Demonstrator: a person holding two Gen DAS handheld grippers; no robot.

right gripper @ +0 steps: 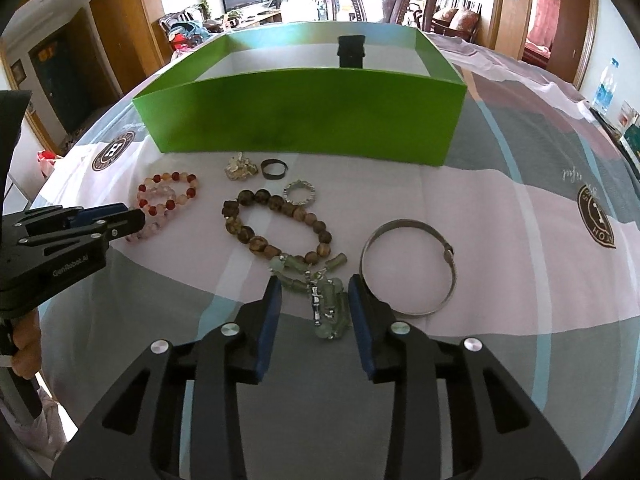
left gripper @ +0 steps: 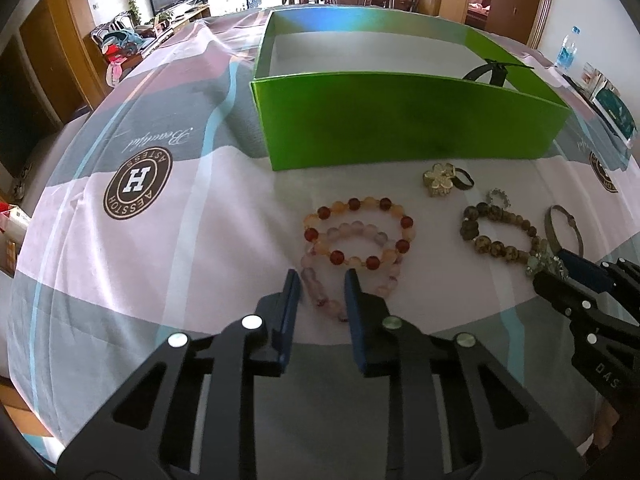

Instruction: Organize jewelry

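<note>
A: Where is the jewelry sitting?

B: All of it lies on the striped cloth of the tabletop (right gripper: 500, 208), in front of the open green box (right gripper: 304, 120), which fills the upper middle of both views. None of it is in the box.

A: And the left tool?

B: The left tool (left gripper: 322, 278) sits at the lower centre of its own view, jaws partly open. The pale pink bead bracelet (left gripper: 320, 300) lies between the blue pads; I cannot tell whether they press on it. A red and orange bead bracelet (left gripper: 360, 232) overlaps it just above.

A: The right one?

B: The right tool (right gripper: 314, 284) is also partly open, at the lower centre of its view. A green glass bead piece with a silver clasp (right gripper: 328, 308) lies between the pads, with clear gaps on both sides, so nothing is gripped.

A: What else is nearby?

B: A brown bead bracelet (right gripper: 276, 224) touches the green piece from above. A silver bangle (right gripper: 408, 268) lies just right of the right tool. Nearer the box sit a gold flower ornament (right gripper: 240, 170), a dark ring (right gripper: 274, 169) and a small silver ring (right gripper: 299, 192).
</note>
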